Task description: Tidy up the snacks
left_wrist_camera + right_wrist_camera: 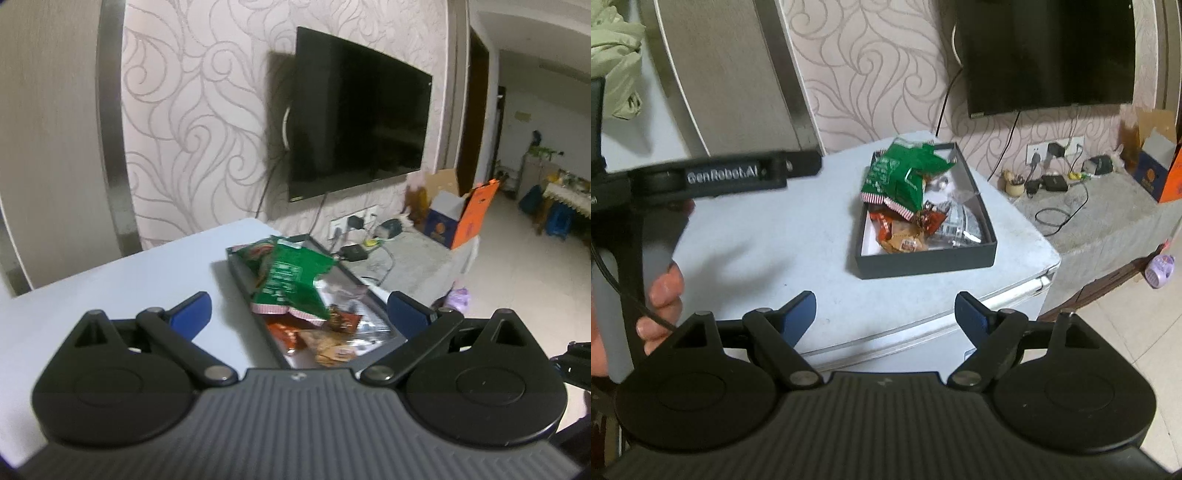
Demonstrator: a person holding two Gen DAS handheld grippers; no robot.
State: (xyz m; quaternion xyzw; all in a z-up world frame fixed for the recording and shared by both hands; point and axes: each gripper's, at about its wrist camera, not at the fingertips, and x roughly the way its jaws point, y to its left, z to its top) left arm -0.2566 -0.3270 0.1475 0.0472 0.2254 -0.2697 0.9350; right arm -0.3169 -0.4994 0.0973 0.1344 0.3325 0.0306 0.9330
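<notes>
Both grippers were empty as I looked: the left gripper (pixel 297 314) had its fingers spread wide just short of the black box (pixel 925 264), and the right gripper (pixel 885 314) stood apart-fingered, nearer me and well back from it. Inside the box lay the green packets (pixel 905 173), heaped at its far end, with red and orange snacks (pixel 899 232) beneath. I saw no snacks on the white top (pixel 768 236) around the box, so I judged the gathering nearly or fully done.
</notes>
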